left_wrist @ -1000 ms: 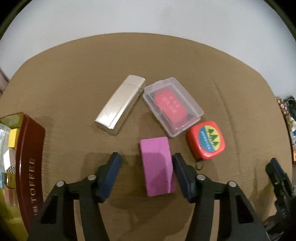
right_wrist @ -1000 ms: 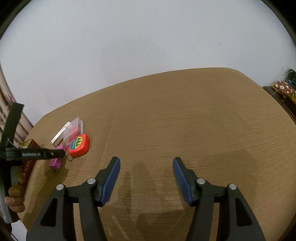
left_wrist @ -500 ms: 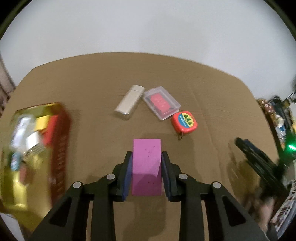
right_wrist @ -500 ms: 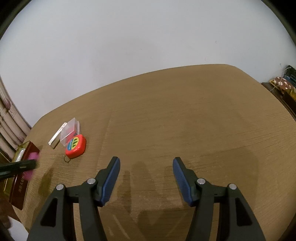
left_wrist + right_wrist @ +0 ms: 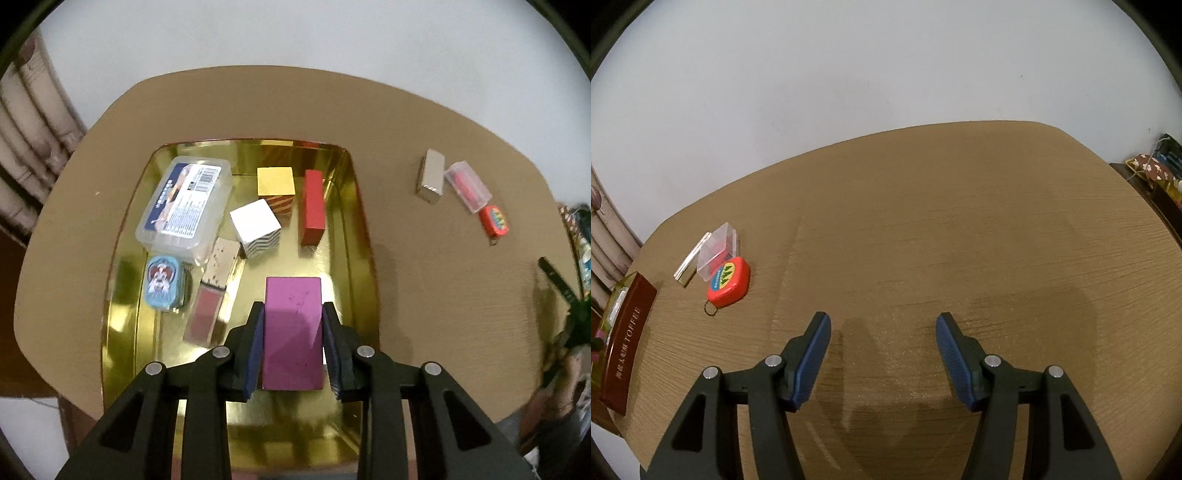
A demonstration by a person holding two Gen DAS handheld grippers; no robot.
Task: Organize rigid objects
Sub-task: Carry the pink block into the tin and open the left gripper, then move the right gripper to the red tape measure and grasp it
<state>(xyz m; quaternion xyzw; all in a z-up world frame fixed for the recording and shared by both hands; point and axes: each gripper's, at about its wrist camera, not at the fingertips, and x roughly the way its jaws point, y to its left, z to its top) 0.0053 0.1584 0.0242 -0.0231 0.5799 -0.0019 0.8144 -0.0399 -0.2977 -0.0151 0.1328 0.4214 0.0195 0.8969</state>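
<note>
While the left wrist view looks down into a gold tin tray [image 5: 129, 206] set on the brown counter [image 5: 424, 280], its contents are seen from left to right. A clear plastic box with a printed label [image 5: 184, 205] lies at the tray's far left, and a small blue tin with a cartoon dog [image 5: 162, 282] sits just in front of it. Beside these, a speckled silver and red case [image 5: 212, 291] lies lengthwise, touching a white striped cube [image 5: 255, 227]. A gold cube [image 5: 276, 189] is placed behind the white one, and a red block [image 5: 314, 206] lies near the tray's right wall. The pink block [image 5: 291, 332] is clamped between the blue pads of the left gripper [image 5: 292, 349] and is held over the near part of the tray; whether it touches the tray floor cannot be told.

Well to the right, on the bare counter, a silver case [image 5: 430, 177], a clear box with a red insert [image 5: 467, 186] and a red tape measure [image 5: 495, 220] are grouped close together.

In the right wrist view, the tin's red "TOFFEE" side [image 5: 626, 343] is seen at the far left, then the same three items, the tape measure [image 5: 728, 282] nearest. The right gripper [image 5: 882, 358] is held with its fingers spread wide, nothing between them, above the counter.
</note>
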